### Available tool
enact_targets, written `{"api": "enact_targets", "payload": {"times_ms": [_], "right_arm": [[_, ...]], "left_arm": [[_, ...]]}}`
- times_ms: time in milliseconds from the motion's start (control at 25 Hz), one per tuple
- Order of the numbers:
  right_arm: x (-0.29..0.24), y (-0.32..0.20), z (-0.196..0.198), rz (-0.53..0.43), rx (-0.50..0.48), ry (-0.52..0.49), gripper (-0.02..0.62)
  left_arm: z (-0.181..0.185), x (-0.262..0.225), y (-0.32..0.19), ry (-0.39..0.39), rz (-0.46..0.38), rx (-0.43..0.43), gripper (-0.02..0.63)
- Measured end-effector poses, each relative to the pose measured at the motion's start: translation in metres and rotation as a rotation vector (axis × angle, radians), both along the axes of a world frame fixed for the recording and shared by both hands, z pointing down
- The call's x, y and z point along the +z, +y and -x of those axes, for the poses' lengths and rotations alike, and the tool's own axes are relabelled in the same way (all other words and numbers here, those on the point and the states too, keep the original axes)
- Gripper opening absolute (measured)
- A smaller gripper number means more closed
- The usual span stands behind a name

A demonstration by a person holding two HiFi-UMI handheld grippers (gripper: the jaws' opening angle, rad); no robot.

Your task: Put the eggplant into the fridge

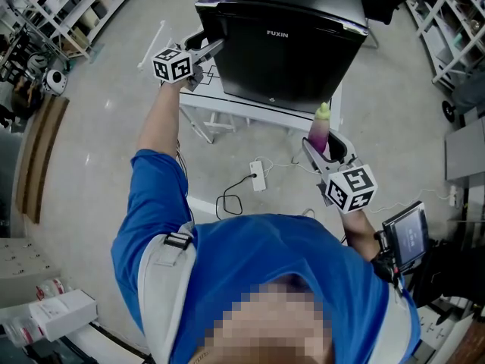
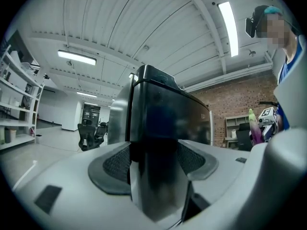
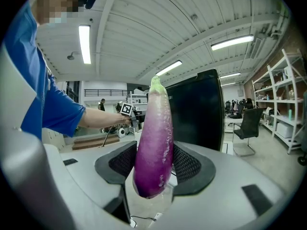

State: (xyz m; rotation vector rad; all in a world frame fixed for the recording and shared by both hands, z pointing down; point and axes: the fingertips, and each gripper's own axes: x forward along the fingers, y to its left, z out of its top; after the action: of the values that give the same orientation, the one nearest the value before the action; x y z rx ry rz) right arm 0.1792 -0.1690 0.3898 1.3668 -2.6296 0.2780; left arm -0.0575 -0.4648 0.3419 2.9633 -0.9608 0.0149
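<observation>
At twelve o'clock in the head view, up on a white table (image 1: 227,112), sat the glossy black compact fridge (image 1: 295,51). Its door looked flush and shut, and that closed front was the one thing standing between the vegetable and the inside.

Over at eleven o'clock the left gripper (image 1: 212,46) reached out level to the fridge's front left corner. Its own view had the jaws spread wide, with the black edge of the fridge (image 2: 163,114) standing right between the pads (image 2: 117,164). No squeeze on it could be made out.

Across at three o'clock the right gripper (image 1: 326,152) was clamped on the long purple eggplant with the pale green tip (image 1: 320,131). It held the eggplant upright, tip at twelve, near the fridge's right front corner but apart from it. The right gripper view showed both mesh pads (image 3: 189,164) pressed against the lower half of the eggplant (image 3: 154,143), with the fridge (image 3: 199,114) just behind at one o'clock.

On the grey floor near the table's feet lay a white power strip (image 1: 258,177) and its black cable (image 1: 231,196). White cardboard boxes (image 1: 64,313) sat at eight o'clock and metal shelving (image 1: 68,6) at ten. In the right gripper view a black office chair (image 3: 249,123) stood at three o'clock, past the fridge.
</observation>
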Motion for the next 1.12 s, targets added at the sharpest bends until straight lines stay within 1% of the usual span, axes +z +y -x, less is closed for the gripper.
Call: {"api": "enact_targets", "payload": {"times_ms": [200, 320, 480, 720, 880, 1120], "right_arm": [[0.000, 0.002, 0.002, -0.002, -0.009, 0.006, 0.238], [0.000, 0.001, 0.000, -0.003, -0.014, 0.003, 0.236], [0.000, -0.001, 0.007, -0.005, -0.044, -0.002, 0.236], [-0.001, 0.008, 0.037, -0.014, -0.113, -0.021, 0.236], [0.000, 0.029, 0.045, -0.008, -0.139, -0.033, 0.236], [0.002, 0.063, 0.047, -0.005, -0.186, -0.053, 0.236]], "left_arm": [[0.000, 0.000, 0.004, 0.006, -0.009, -0.021, 0.305], [0.005, 0.000, 0.018, 0.009, -0.027, -0.020, 0.297], [0.012, 0.001, 0.049, 0.009, -0.056, -0.017, 0.261], [0.025, 0.002, 0.098, 0.036, -0.076, -0.019, 0.226], [0.026, 0.001, 0.141, 0.051, -0.086, -0.026, 0.193], [0.014, -0.002, 0.202, 0.068, -0.096, -0.030, 0.167]]}}
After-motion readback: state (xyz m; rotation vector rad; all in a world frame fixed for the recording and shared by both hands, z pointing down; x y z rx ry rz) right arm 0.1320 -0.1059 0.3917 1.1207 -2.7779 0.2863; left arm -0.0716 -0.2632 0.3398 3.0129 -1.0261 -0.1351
